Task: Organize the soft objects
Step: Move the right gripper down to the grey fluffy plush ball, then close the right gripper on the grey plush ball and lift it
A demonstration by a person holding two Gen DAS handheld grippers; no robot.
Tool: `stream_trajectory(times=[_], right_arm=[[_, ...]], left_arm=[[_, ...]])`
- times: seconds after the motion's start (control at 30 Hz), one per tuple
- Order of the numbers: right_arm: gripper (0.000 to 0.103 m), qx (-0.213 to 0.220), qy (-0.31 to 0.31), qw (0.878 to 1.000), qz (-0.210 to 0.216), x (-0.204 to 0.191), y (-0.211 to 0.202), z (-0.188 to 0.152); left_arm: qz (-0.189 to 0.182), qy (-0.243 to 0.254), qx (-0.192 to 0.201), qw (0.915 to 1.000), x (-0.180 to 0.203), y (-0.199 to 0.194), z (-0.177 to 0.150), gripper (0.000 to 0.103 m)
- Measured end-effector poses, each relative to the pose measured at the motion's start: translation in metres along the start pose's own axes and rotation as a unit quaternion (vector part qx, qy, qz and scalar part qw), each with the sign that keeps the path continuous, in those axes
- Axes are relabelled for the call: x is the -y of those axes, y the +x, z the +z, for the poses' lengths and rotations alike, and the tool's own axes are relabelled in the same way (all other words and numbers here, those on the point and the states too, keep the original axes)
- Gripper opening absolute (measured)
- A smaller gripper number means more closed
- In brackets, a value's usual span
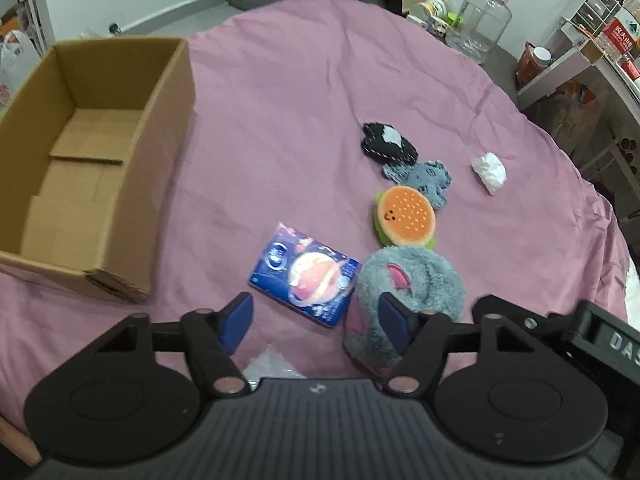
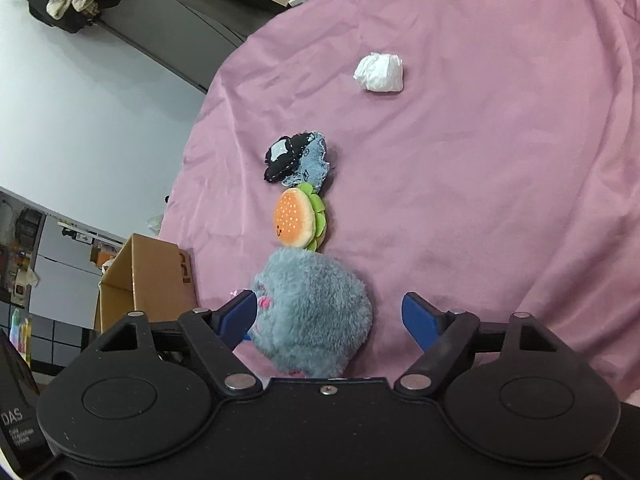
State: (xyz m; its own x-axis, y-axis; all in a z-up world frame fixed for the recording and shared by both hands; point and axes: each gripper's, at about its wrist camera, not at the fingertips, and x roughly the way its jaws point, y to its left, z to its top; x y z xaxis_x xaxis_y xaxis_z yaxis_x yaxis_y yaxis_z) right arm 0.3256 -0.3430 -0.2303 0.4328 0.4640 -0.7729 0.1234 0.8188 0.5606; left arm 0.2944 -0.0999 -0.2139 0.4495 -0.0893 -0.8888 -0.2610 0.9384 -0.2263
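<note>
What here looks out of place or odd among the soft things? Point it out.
The blue printed packet is flat and boxy rather than plush, and the crumpled white wad lies apart from the row of toys. The cardboard box holds nothing yet.

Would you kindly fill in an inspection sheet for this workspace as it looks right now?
Surface: wrinkled pink bedsheet.
Job's things: open brown cardboard box, nothing in it; fluffy grey-blue plush toy; orange burger plush; blue denim patch; black stitched fabric pouch; crumpled white wad; blue planet-print packet.
Clutter: clear plastic jar, shelf items.
Grippers: left gripper open, nothing between its pads; right gripper open around the plush toy.
Cables: nothing seen.
Surroundings: white wall, grey floor.
</note>
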Motion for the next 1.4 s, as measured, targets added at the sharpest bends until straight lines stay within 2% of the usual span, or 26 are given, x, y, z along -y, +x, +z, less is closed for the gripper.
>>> stream_trajectory(times=[0.07,0.17,0.3,0.43,0.5,0.7,1.07,1.4], right_arm=[[0.076,-0.005,0.006,1.0,0.003,0.001,0.006,0.003],[0.071,-0.018,0.02,1.0,0.01,0.004,0.018,0.006],[0.058,-0.033,0.049,0.998,0.022,0.01,0.035,0.01],[0.049,-0.036,0.077,0.996,0.031,0.017,0.046,0.011],[0.043,-0.032,0.08,0.996,0.033,0.019,0.047,0.011],[0.034,-0.038,0.107,0.993,0.042,0.024,0.045,0.013],[0.033,-0.033,0.082,0.996,0.012,0.005,0.019,0.017],[0.033,-0.014,0.062,0.998,0.003,-0.037,-0.013,0.022]], left_arm=[[-0.013,-0.01,-0.003,0.9999,0.0,0.004,0.001,0.053],[-0.027,-0.034,-0.002,0.9991,-0.001,0.01,0.004,0.046],[-0.045,-0.041,-0.008,0.9981,0.003,0.017,0.007,0.041],[-0.075,-0.073,-0.024,0.9942,0.005,0.029,0.007,0.032],[-0.093,-0.09,-0.03,0.9912,0.005,0.035,0.006,0.029],[-0.102,-0.119,-0.024,0.9873,0.004,0.038,0.006,0.026],[-0.126,-0.122,-0.041,0.9836,0.006,0.02,0.012,0.026],[-0.156,-0.122,-0.022,0.9799,-0.003,-0.019,0.028,0.026]])
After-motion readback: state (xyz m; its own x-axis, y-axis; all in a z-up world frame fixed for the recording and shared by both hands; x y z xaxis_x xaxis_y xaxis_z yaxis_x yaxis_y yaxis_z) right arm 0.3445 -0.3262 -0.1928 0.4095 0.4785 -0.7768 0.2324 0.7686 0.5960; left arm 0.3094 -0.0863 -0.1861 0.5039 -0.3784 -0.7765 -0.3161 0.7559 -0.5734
